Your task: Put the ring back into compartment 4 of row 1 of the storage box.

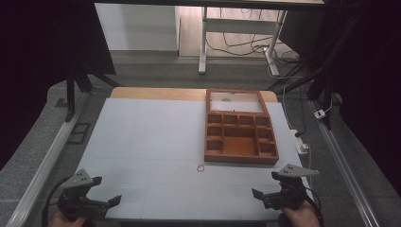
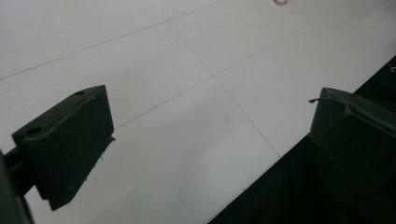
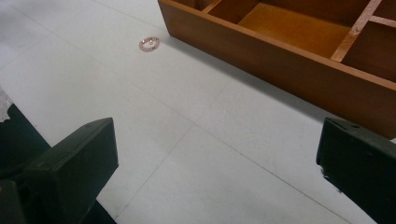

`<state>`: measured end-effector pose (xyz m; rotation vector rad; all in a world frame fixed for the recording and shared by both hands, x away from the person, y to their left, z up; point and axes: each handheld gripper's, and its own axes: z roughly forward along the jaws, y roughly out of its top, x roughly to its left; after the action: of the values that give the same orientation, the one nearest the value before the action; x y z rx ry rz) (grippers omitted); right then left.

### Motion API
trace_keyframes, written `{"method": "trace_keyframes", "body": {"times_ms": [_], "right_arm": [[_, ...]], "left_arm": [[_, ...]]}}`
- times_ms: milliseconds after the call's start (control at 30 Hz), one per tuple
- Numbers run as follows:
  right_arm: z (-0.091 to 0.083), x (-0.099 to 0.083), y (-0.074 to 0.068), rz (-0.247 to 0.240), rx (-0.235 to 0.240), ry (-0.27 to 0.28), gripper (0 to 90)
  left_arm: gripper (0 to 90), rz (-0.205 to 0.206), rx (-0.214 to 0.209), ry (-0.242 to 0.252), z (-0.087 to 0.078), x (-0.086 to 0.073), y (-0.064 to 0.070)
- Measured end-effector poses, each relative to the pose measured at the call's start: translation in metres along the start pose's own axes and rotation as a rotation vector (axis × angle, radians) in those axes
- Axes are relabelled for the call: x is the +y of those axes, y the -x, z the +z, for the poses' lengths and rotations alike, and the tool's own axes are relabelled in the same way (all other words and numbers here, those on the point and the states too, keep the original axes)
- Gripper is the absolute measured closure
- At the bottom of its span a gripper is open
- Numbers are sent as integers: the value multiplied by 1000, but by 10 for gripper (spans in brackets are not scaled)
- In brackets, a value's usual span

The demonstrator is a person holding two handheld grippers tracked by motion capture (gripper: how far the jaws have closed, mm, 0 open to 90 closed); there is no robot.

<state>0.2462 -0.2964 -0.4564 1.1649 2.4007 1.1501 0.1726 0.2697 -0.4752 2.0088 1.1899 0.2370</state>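
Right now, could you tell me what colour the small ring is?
Pinkish copper; the small ring shows best in the right gripper view.

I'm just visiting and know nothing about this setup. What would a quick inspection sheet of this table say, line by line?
Surface: white table top with thin seam lines, bare wood strip along the far edge.
Job's things: wooden tray with open compartments, far right, lid panel up at the back; small ring lying flat just in front of it, apart from it.
Clutter: nothing seen.
Grippers: left gripper and right gripper both open and empty, at the near corners, each held by a hand.
Cables: one trails from each gripper; a white cable and plug lie past the right edge.
Surroundings: dark curtains at both sides, a desk frame and floor wires behind.
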Motion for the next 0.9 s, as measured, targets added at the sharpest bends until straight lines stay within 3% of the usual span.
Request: {"method": "trace_keyframes", "body": {"times_ms": [567, 900], "right_arm": [[3, 1, -6, -52, -10, -31, 0], [9, 6, -15, -108, 18, -41, 0]], "left_arm": [[0, 7, -4, -4, 1, 1, 0], [0, 15, -10, -8, 2, 1, 1]]}}
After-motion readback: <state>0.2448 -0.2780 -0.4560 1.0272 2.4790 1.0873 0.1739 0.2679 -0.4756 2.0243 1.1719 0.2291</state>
